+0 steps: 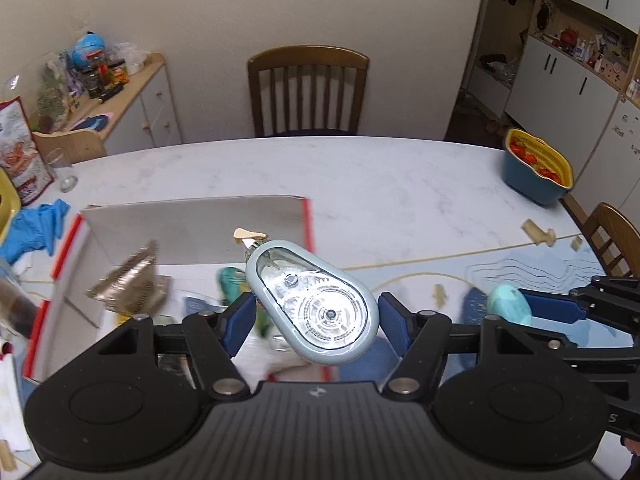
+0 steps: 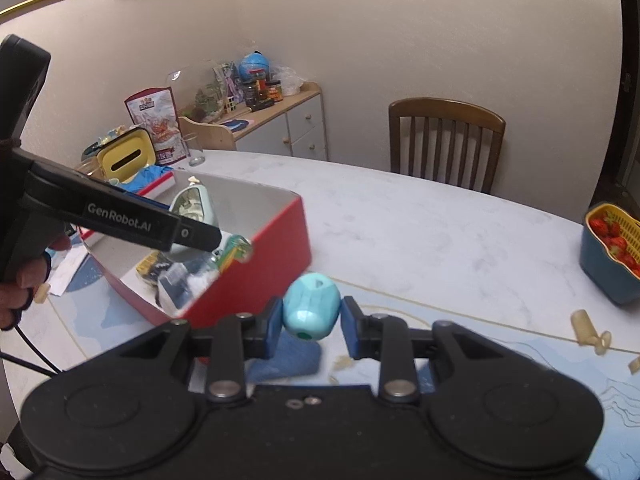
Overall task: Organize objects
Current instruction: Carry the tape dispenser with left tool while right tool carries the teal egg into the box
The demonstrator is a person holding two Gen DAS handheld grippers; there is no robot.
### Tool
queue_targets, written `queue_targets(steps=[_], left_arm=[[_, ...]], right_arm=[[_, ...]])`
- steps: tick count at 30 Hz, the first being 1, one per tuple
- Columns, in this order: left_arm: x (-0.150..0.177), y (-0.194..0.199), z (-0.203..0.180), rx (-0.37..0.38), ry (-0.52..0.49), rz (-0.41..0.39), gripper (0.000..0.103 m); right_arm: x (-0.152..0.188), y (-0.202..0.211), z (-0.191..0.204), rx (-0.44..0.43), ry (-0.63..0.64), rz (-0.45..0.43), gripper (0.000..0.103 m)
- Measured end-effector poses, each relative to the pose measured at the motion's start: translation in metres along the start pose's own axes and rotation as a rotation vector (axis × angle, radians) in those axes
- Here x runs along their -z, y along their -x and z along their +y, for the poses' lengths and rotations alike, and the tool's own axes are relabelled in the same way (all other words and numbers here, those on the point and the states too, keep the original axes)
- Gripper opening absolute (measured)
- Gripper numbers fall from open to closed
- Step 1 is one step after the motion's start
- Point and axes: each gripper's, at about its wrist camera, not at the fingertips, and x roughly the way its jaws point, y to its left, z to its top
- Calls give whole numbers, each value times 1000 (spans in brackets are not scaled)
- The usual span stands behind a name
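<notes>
My left gripper [image 1: 316, 320] is shut on a pale blue oval correction-tape dispenser [image 1: 312, 300] with a clear window, held above the open red box [image 1: 60, 256]. In the right wrist view the dispenser [image 2: 192, 204] hangs over the red box [image 2: 260, 280], which holds several small items. My right gripper [image 2: 310, 320] is shut on a turquoise egg-shaped object [image 2: 311, 306], held just right of the box. That object also shows in the left wrist view [image 1: 508, 304].
A white marble table [image 1: 400, 184] carries a blue-and-yellow strawberry basket [image 1: 536, 172], a glass [image 1: 64, 168], a snack bag [image 1: 20, 152], blue gloves [image 1: 36, 228] and beige clips [image 1: 538, 234]. A yellow tissue box [image 2: 128, 156] stands behind the red box. Wooden chairs [image 1: 308, 92] stand around.
</notes>
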Motion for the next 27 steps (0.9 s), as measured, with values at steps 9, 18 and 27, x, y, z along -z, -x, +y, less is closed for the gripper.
queue_targets(steps=[9,18,27], left_arm=[[1,2,59,-30,25,-1,67],[7,-5,111,-73,62,28,67],[19,-26,140,-57,62,85,67]], right_arm=[[-18,-25,38,-15,14,-3,30],[-33,-56,73,-28,39,12,30],[-40,-96,105,-38,79,60,30]])
